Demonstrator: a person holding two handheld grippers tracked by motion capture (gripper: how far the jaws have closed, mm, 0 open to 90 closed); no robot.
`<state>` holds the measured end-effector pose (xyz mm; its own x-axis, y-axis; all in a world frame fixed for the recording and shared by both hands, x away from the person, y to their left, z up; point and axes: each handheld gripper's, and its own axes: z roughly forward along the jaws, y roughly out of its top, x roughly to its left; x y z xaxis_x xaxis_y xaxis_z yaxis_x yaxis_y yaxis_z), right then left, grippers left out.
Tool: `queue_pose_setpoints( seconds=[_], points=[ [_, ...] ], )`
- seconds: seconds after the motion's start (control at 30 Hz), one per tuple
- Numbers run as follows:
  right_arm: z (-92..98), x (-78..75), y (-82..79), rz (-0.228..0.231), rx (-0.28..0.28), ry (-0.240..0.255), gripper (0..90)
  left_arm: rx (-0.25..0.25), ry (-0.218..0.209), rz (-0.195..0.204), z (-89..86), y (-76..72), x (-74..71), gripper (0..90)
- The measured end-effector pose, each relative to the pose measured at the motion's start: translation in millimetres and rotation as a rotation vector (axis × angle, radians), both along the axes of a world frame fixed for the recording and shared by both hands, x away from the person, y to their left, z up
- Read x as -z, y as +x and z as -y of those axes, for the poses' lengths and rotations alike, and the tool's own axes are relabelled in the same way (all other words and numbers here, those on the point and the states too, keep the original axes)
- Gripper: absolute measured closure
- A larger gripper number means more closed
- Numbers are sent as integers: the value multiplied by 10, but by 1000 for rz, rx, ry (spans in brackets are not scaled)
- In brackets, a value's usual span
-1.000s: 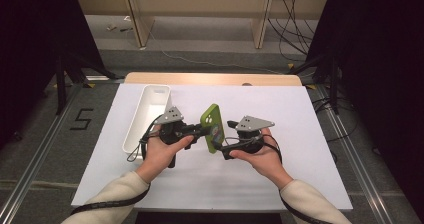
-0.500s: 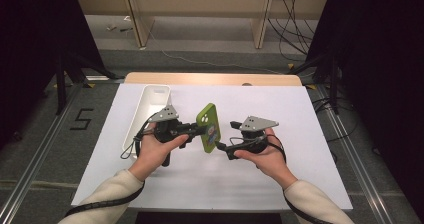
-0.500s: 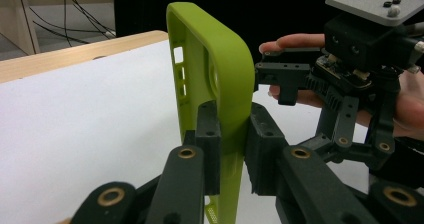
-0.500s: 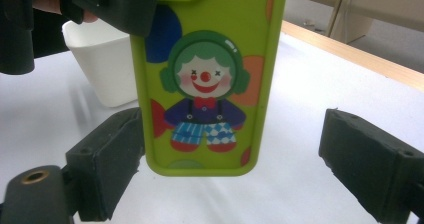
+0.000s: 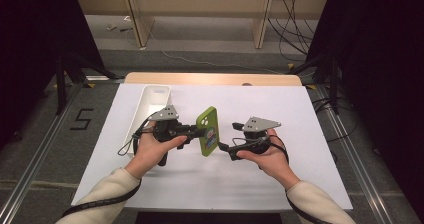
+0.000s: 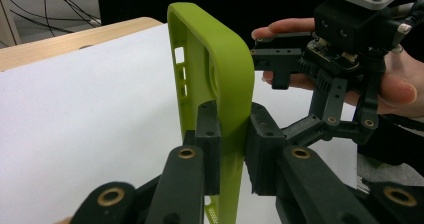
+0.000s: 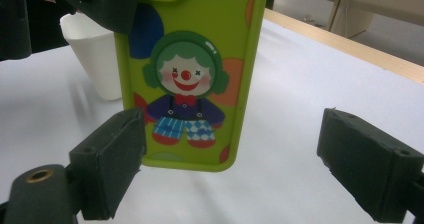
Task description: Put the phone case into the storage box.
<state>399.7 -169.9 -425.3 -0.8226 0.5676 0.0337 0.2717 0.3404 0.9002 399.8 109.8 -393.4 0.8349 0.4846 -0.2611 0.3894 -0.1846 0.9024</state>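
The bright green rubbery phone case with a clown picture on its back (image 5: 208, 131) is up in the air over the white paper-covered table (image 5: 300, 134), standing on its end. The left gripper (image 6: 232, 144) has it pinched tight by one edge — its two black jaws are squeezed onto the green rim, one on each side. So the picking-up part looks done.

The right gripper (image 7: 230, 174) is just beside the case, on the clown side. Its jaws are spread wide and touch nothing; the case sits between them but a bit farther off. In the high view this gripper is close to the bottom end of the case, and the person's right hand (image 5: 267, 154) is wrapped around its handle.

The long white plastic tray (image 5: 150, 104) sits on the table behind the case, on the left gripper's side. I cannot tell if anything is inside it.

What looks left to do — I think the right gripper has to slide in and close on the case, so it can be passed over or held by both. Where it should end up, the pictures do not tell.
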Motion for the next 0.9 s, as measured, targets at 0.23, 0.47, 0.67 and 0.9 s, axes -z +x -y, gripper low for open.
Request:
queue_pose_setpoints(
  seconds=[0.23, 0.47, 0.67, 0.9],
  points=[
    [9, 6, -2, -5, -3, -1, 141, 6, 10, 0, -6, 8, 3, 780],
    [7, 17, -3, -10, -10, 4, 147, 10, 11, 5, -19, 20, 1, 782],
    [0, 17, -7, -14, -26, 1, 154, 39, 23, 16, -21, 34, -8, 782],
    [-22, 35, -14, -26, -56, 0, 155, 99, 23, 29, -10, 32, -18, 782]
  ],
)
